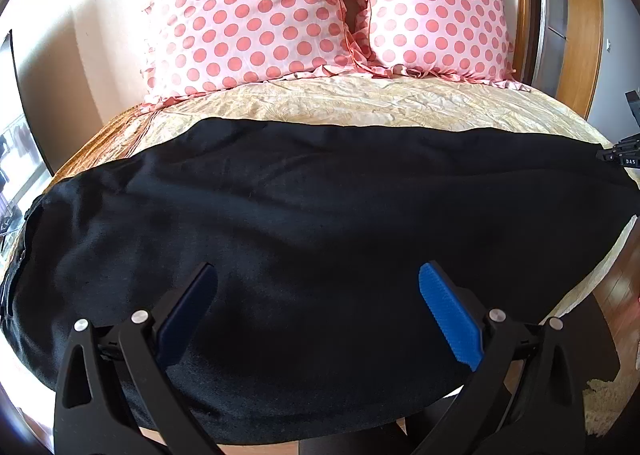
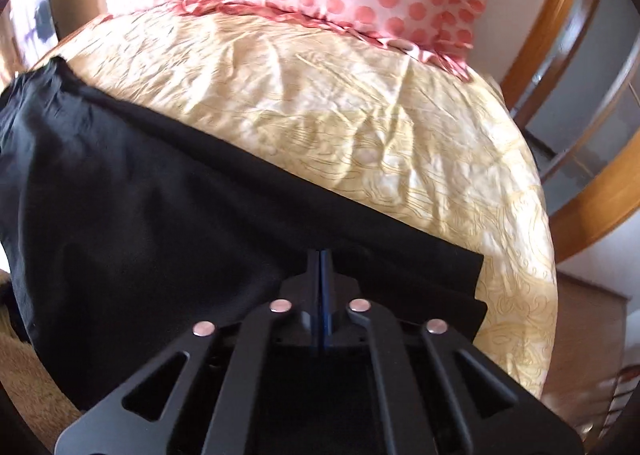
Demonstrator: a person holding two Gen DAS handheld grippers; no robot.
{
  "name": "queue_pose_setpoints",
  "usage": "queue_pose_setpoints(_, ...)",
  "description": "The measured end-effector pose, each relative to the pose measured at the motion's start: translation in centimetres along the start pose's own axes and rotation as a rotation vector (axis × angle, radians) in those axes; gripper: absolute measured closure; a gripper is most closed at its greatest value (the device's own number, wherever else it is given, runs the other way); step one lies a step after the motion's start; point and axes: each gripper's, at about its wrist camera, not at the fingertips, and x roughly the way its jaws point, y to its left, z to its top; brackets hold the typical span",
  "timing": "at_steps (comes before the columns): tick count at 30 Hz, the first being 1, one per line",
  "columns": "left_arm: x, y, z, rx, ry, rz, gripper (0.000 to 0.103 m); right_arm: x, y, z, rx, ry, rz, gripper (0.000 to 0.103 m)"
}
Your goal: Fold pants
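Across the bed (image 1: 360,103), in front of two spotted pillows (image 1: 248,15), the black pants (image 1: 320,207) lie flat, their long axis running left to right along the near edge. Over their left part the left tool (image 1: 318,295) hangs with its blue pads (image 1: 448,315) wide apart, holding nothing. Toward the right end the right tool (image 2: 320,259) points steeply down, pads pressed together; whether cloth is pinched between them cannot be told. That right end looks nearest the right tool, so it likely leads the fold leftward.
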Motion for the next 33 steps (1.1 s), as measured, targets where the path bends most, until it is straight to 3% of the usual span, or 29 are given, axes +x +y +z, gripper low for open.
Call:
queue_pose_setpoints(5,0.1,-0.1,0.1,0.0,0.0,-0.012,0.002,0.3,-1.3,0.2,0.058,0.005,-0.025,0.1)
queue_pose_setpoints(8,0.2,-0.1,0.1,0.006,0.007,0.0,0.002,0.1,-1.1,0.2,-0.005,0.014,-0.038,0.094)
queue_pose_setpoints(9,0.3,0.0,0.2,0.003,0.011,0.003,0.002,0.0,-1.4,0.2,-0.007,0.016,-0.042,0.083)
queue_pose_setpoints(10,0.4,0.0,0.3,-0.001,0.014,0.004,0.002,-0.1,-1.9,0.2,0.009,0.019,-0.031,0.064)
queue_pose_setpoints(11,0.5,0.0,0.4,-0.004,0.016,0.005,0.002,-0.2,-2.4,0.1,0.026,0.021,-0.025,0.055)
queue_pose_setpoints(12,0.5,0.0,0.4,-0.008,0.018,0.004,0.002,-0.3,-2.9,0.0,0.038,0.02,-0.005,0.035)
queue_pose_setpoints(13,0.6,-0.1,0.5,-0.01,0.019,0.001,0.002,-0.2,-3.2,-0.1,0.037,0.024,0.018,0.029)
queue_pose_setpoints(17,0.7,-0.6,0.8,-0.005,0.022,0.017,0.002,0.3,-4.5,-0.5,0.043,0.048,0.118,0.031)
queue_pose_setpoints(20,0.8,-1.1,1.1,0.002,0.024,0.021,0.002,0.4,-5.4,-0.6,0.05,0.033,0.18,0.046)
queue_pose_setpoints(21,0.9,-1.3,1.2,0.005,0.025,0.021,0.002,0.3,-5.5,-0.6,0.043,0.021,0.187,0.067)
queue_pose_setpoints(22,0.9,-1.5,1.3,0.009,0.026,0.022,0.002,0.2,-5.5,-0.6,0.03,0.015,0.166,0.097)
queue_pose_setpoints(33,1.4,-2.8,2.3,0.038,0.031,0.018,0.002,-0.9,-5.9,0.3,-0.021,-0.077,0.077,0.099)
